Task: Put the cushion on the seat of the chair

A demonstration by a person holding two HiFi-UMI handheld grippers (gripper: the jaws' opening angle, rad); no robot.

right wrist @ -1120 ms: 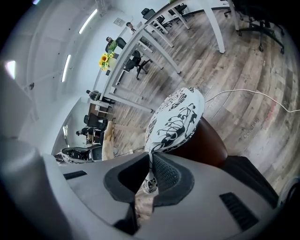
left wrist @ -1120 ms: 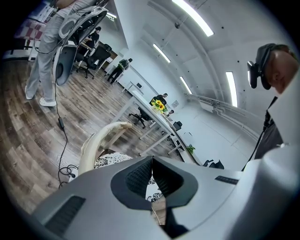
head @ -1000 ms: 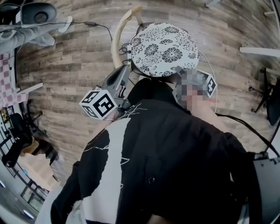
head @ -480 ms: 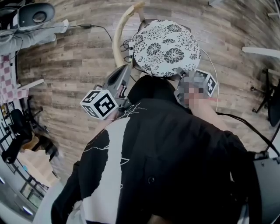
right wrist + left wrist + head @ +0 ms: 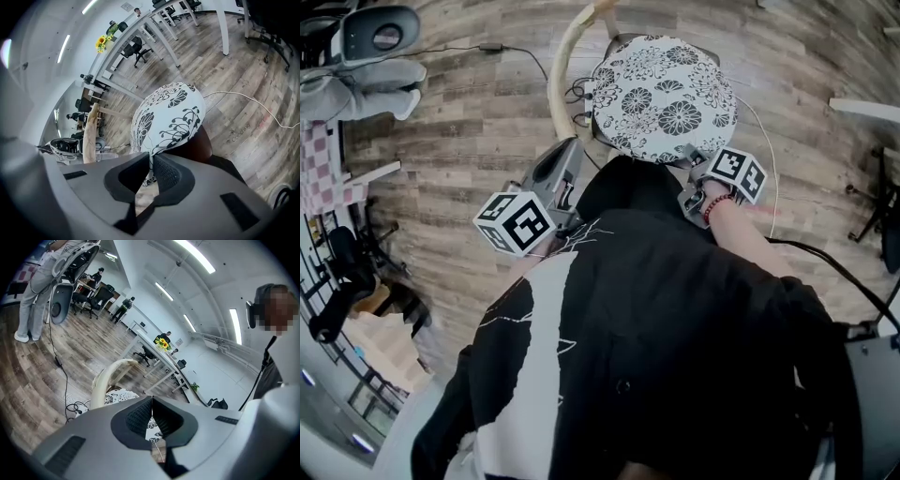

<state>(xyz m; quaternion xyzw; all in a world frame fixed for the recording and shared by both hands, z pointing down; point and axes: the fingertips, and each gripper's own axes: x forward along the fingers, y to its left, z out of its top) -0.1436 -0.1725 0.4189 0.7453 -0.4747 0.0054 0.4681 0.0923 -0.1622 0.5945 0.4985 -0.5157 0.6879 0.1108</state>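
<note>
The round white cushion [image 5: 664,97] with black flowers hangs over the chair, whose pale curved backrest [image 5: 565,70] rises at its left. My left gripper [image 5: 577,148] is shut on the cushion's near-left rim, my right gripper [image 5: 684,155] on its near-right rim. In the left gripper view the left gripper [image 5: 151,401] has its jaws together, with the cushion [image 5: 119,394] showing behind them and the backrest [image 5: 105,378] beyond. In the right gripper view the right gripper [image 5: 152,159] pinches the edge of the cushion [image 5: 168,119], with the dark brown seat [image 5: 201,143] just under it.
A person in grey [image 5: 356,89] stands at the far left beside a black cable [image 5: 502,52] on the wood floor. A white cable [image 5: 766,155] runs right of the chair. White desks and office chairs [image 5: 136,47] stand beyond, and a white rail [image 5: 862,108] lies at right.
The cushion and my right gripper have sunk a little toward the seat. The left gripper has hardly moved. Both grips hold as before.
</note>
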